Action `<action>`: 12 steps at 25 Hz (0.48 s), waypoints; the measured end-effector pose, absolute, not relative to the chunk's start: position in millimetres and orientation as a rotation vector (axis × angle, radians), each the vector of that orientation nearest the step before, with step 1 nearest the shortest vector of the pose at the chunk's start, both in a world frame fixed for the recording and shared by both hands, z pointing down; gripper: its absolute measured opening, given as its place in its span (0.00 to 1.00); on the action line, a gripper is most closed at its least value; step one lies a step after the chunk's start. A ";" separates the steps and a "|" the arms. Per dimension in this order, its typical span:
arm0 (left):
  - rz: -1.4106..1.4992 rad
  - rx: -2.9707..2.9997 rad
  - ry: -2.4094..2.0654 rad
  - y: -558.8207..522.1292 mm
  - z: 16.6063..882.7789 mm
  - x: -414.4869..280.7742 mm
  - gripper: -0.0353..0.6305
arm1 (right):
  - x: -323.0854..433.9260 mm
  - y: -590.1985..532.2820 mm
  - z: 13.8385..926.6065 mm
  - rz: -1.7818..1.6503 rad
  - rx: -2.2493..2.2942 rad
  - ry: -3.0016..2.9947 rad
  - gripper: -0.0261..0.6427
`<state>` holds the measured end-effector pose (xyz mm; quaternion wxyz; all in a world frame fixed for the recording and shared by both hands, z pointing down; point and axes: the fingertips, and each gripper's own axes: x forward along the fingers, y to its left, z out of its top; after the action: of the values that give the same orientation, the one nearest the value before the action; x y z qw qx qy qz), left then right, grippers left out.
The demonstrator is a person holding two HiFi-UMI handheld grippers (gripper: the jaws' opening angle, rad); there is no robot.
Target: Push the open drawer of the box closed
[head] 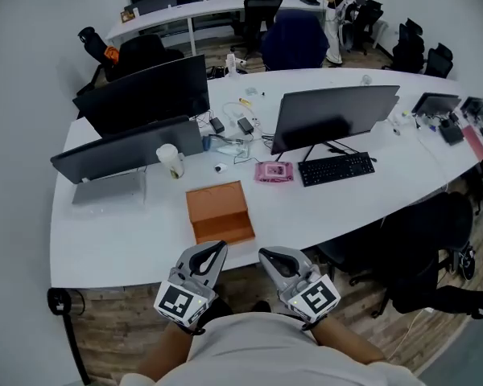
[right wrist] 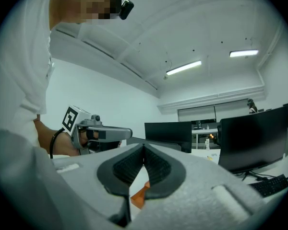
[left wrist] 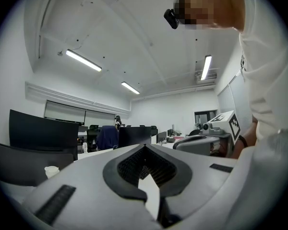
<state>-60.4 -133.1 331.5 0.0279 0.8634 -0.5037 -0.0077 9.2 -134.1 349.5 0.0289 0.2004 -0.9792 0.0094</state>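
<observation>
while left gripper [head: 216,250] hovers (closed), box [head: 218,212] lies ahead.

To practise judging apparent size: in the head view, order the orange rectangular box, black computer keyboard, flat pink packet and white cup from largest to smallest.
1. Orange rectangular box, also nearest the camera
2. Black computer keyboard
3. Flat pink packet and white cup: too alike to rank
</observation>
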 end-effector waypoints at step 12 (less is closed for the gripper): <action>0.043 2.779 -1.321 -189.0 345.0 -135.8 0.05 | -65.4 -182.1 364.4 0.053 0.860 -2.952 0.04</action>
<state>-135.8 -189.0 345.0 0.0320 0.9027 -0.4289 0.0141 -65.4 -182.1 364.4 0.0334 0.2796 -0.9594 0.0171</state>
